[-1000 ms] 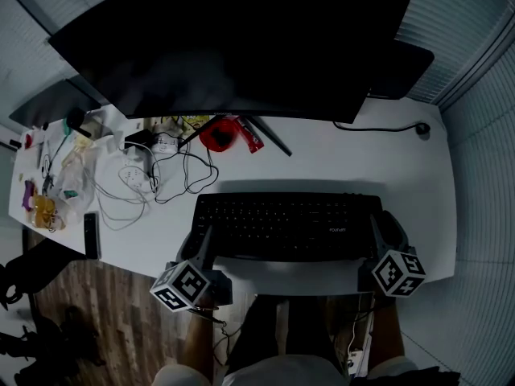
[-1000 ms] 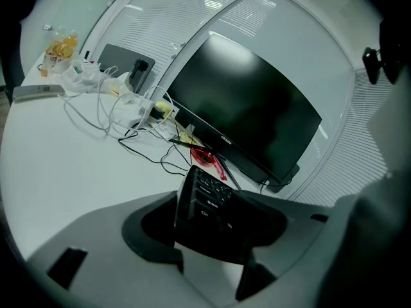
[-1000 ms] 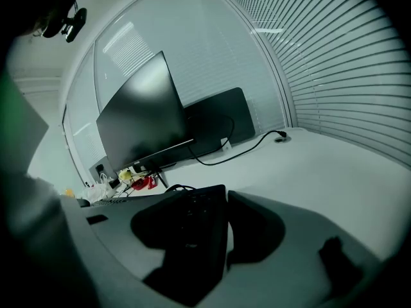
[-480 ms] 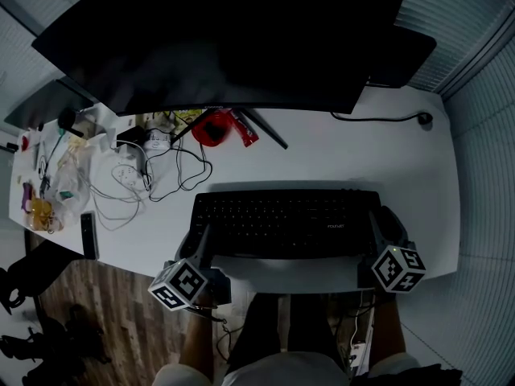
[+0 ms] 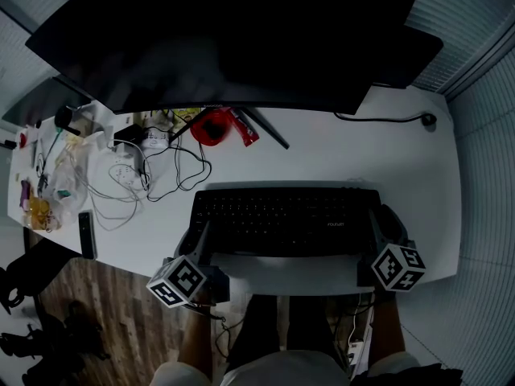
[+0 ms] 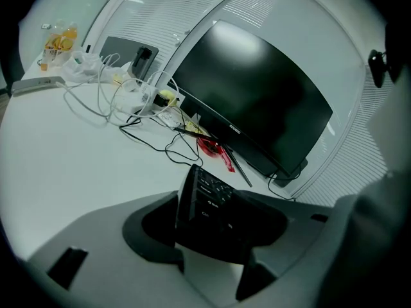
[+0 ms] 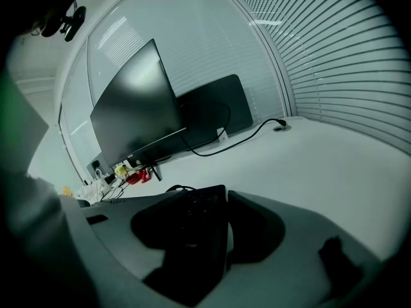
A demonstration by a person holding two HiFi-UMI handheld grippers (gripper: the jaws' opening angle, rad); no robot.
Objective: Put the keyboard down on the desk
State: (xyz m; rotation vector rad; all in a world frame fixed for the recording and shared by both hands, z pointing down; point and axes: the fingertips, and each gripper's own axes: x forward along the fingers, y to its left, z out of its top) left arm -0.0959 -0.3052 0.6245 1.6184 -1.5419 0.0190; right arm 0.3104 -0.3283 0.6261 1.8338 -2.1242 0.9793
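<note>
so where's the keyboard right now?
Head view: the keyboard is low-centre at the white desk's near edge, in front of the monitor, with the left gripper clamped on its left end and the right gripper on its right end.

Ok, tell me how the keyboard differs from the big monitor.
The keyboard sits level near the desk's front edge; the monitor stands upright at the back. The keyboard is gripped at its ends by the left gripper and right gripper; no gripper touches the monitor. Both are black.
</note>
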